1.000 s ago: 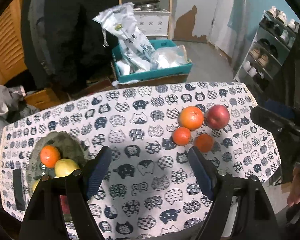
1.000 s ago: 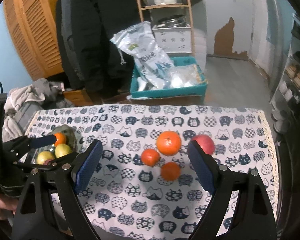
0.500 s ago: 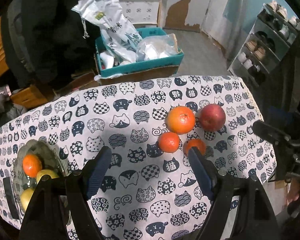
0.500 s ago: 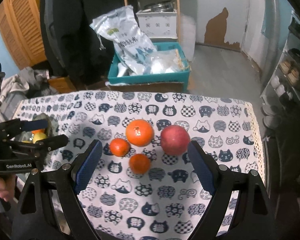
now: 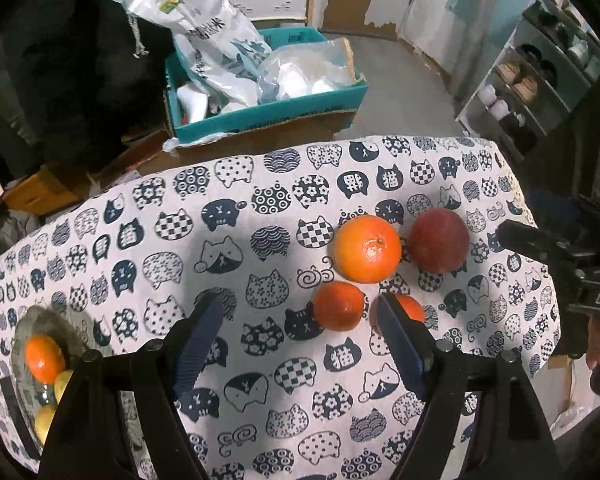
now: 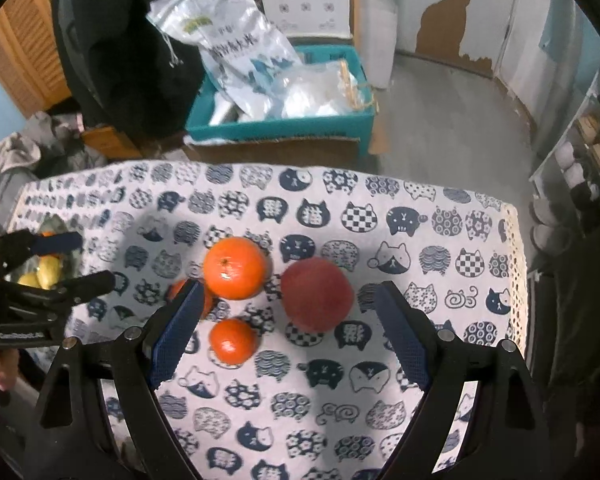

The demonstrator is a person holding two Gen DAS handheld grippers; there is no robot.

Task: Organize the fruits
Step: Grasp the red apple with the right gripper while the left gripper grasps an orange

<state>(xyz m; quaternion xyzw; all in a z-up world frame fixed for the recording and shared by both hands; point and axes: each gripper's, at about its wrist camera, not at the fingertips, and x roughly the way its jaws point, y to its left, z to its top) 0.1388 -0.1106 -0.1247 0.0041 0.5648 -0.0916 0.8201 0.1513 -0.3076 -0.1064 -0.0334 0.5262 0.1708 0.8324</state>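
Observation:
A big orange [image 5: 367, 249], a red apple [image 5: 439, 240] and two small tangerines [image 5: 338, 306] [image 5: 410, 307] lie together on the cat-print tablecloth [image 5: 260, 240]. My left gripper [image 5: 300, 334] is open and empty, just short of the tangerines. My right gripper [image 6: 288, 326] is open and empty above the same cluster: the orange [image 6: 235, 268], the apple [image 6: 317, 294] and a tangerine [image 6: 234, 341] sit between its fingers. A glass bowl [image 5: 24, 328] at the table's left holds a tangerine [image 5: 44, 358] and yellow fruits [image 5: 62, 384].
A teal crate [image 5: 268, 108] with bags stands on the floor beyond the table's far edge. A shoe rack [image 5: 540, 80] is at the right. The right gripper shows at the right edge of the left wrist view [image 5: 560, 256]. The left gripper shows in the right wrist view [image 6: 52, 272].
Both grippers have moved forward and down toward the fruit cluster, the left one shifting right away from the bowl. Both stay open. The fruits have not moved.

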